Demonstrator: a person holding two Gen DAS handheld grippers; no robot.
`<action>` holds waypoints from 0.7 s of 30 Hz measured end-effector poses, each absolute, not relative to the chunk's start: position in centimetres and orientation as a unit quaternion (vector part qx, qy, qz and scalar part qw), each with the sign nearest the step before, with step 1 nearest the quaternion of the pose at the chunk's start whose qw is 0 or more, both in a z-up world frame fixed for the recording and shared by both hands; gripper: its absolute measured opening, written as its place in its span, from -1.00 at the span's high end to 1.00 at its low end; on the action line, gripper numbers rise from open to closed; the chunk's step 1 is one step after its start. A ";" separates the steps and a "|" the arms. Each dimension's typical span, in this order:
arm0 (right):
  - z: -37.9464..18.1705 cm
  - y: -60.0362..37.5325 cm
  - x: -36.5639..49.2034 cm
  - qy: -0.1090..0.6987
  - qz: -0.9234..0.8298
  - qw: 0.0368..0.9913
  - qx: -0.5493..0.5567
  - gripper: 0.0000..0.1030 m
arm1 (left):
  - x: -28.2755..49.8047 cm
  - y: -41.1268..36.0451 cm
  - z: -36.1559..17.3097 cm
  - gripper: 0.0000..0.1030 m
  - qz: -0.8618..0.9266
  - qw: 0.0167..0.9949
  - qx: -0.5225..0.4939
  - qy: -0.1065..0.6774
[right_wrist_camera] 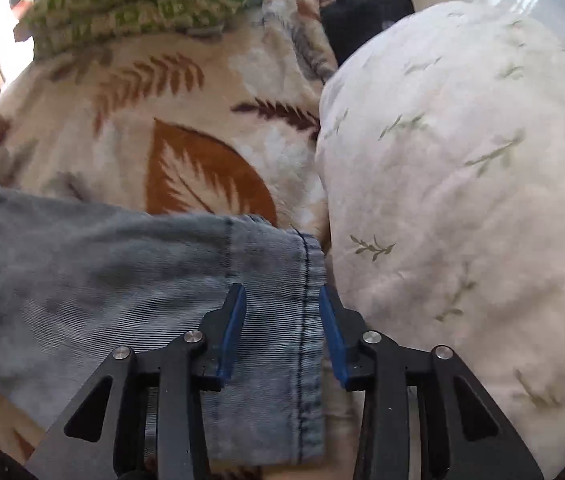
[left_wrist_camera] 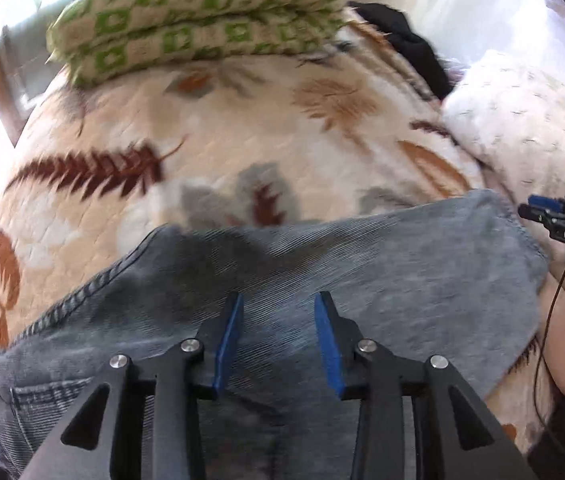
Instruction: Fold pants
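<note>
Both grippers, left and right, hovered with fingers spread and empty over the jeans, whose hem beside the pillow could slip a shallow pinch.

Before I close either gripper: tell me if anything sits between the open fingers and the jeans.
Nothing visible does. The left gripper hangs open directly over the jeans; the right gripper is open astride their stitched hem. The white duvet lies just beside that hem, not over it.
</note>
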State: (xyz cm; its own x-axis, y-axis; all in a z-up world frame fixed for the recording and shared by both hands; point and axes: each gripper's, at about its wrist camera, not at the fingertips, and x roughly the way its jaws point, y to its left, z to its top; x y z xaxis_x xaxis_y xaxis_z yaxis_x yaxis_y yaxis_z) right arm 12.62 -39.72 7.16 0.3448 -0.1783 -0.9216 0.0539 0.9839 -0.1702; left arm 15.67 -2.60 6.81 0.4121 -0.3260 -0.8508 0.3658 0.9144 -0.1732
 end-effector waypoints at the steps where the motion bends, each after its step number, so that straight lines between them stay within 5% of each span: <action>1: 8.1 -39.2 12.3 0.558 -0.061 0.826 -0.044 0.09 | 15.7 -2.9 7.1 0.20 -0.210 0.840 0.022 0.500; 8: 6.3 -38.5 11.8 0.578 0.002 0.815 0.042 0.00 | 17.9 -2.4 5.0 0.20 -0.154 0.835 0.044 0.527; 12: 1.7 -38.0 12.4 0.634 -0.025 0.773 -0.007 0.09 | 18.5 -0.4 4.3 0.51 -0.165 0.833 0.006 0.529; 21: 6.1 -34.6 13.7 0.596 0.032 0.801 0.046 0.05 | 18.2 2.6 5.6 0.39 -0.189 0.830 -0.056 0.522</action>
State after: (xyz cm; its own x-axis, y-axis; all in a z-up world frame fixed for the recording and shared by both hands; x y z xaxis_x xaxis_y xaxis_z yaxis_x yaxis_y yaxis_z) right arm 13.70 -34.63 6.10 0.2864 0.1062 -0.9522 0.0033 0.9937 0.1118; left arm 18.23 2.64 5.61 0.3841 -0.3719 -0.8451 0.2556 0.9223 -0.2897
